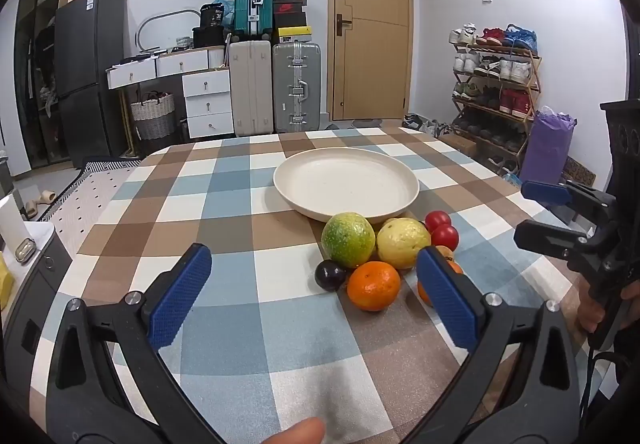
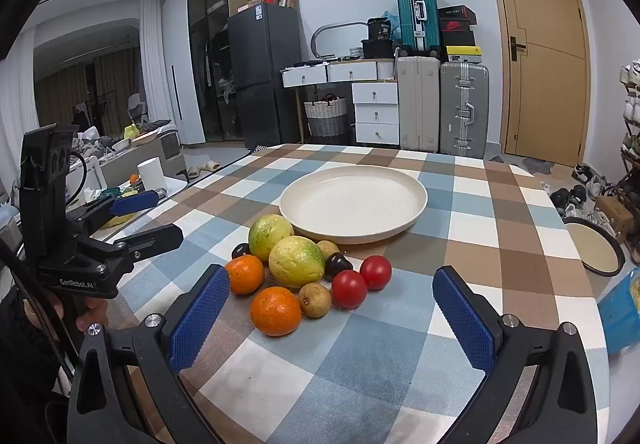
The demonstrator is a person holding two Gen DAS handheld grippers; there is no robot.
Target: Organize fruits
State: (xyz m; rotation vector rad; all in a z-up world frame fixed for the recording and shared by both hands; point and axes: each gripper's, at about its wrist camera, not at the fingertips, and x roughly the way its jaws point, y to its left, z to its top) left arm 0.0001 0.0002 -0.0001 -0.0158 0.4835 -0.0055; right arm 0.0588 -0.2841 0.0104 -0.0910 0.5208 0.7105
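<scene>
An empty cream plate sits mid-table on the checked cloth. In front of it lies a cluster of fruit: a green guava, a yellow guava, two oranges, two red tomatoes, dark plums and a brown longan. My left gripper is open and empty, just short of the fruit. My right gripper is open and empty, near the front orange; it also shows in the left wrist view.
The table's edges drop off left and right. A side table with a white cup stands left. A round tray and a blue bag lie at the right edge. Suitcases, drawers and a shoe rack stand behind.
</scene>
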